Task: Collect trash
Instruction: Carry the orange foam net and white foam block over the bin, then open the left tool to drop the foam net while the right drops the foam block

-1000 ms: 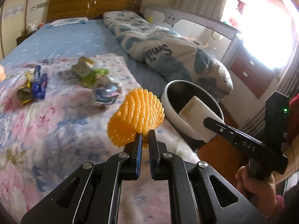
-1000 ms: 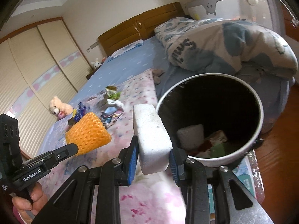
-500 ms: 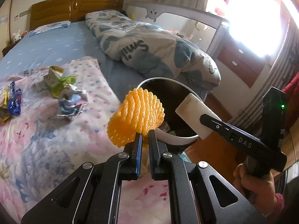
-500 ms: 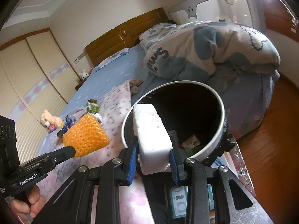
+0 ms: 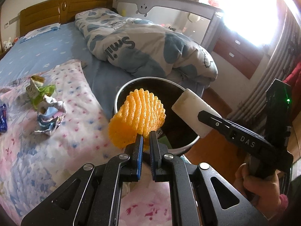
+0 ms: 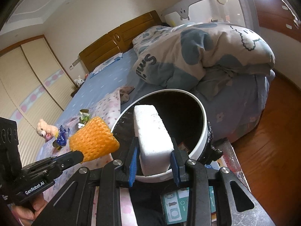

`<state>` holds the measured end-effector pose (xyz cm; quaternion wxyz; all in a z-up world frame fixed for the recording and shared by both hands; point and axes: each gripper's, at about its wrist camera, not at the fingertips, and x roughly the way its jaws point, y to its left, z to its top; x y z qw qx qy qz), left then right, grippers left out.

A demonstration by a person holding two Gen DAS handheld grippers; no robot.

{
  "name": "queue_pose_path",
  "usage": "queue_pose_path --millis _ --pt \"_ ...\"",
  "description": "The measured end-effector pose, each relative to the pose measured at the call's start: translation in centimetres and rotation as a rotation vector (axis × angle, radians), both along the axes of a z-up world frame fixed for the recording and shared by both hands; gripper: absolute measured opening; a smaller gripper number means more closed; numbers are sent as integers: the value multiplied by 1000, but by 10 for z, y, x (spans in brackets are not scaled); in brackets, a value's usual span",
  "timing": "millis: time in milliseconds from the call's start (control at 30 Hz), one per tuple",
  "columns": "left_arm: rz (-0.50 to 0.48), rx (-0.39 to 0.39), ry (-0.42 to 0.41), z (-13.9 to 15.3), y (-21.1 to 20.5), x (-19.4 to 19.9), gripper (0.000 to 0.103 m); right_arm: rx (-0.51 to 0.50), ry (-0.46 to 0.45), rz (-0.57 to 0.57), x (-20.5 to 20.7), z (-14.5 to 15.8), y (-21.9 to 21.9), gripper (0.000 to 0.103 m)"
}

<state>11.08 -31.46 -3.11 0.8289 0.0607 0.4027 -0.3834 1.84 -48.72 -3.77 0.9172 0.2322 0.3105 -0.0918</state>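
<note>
My left gripper (image 5: 146, 136) is shut on an orange foam net (image 5: 138, 114) and holds it at the near left rim of the white, black-lined trash bin (image 5: 120, 91). The net also shows in the right wrist view (image 6: 94, 141). My right gripper (image 6: 153, 146) is shut on a white foam block (image 6: 152, 133) and holds it over the bin's (image 6: 204, 131) opening. The block shows in the left wrist view (image 5: 195, 113) above the bin's right side. Crumpled wrappers (image 5: 48, 113) lie on the floral blanket (image 5: 56, 150).
A green-and-white packet (image 5: 38, 86) and a blue wrapper (image 5: 2, 117) lie on the blanket at left. A rolled quilt (image 5: 146, 45) lies on the bed behind the bin. A plush toy (image 6: 46, 130) sits far left. Wooden floor (image 6: 272, 141) lies right of the bed.
Both grippers have moved toward the bin with their loads. The foam block now hangs over the opening and the orange net is at the rim.
</note>
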Motion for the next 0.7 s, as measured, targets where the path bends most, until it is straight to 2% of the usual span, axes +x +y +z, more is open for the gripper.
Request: queue_pose_path --millis 700 --pt "-27 32 47 -14 -29 22 6 -4 36 -1 30 -5 -17 32"
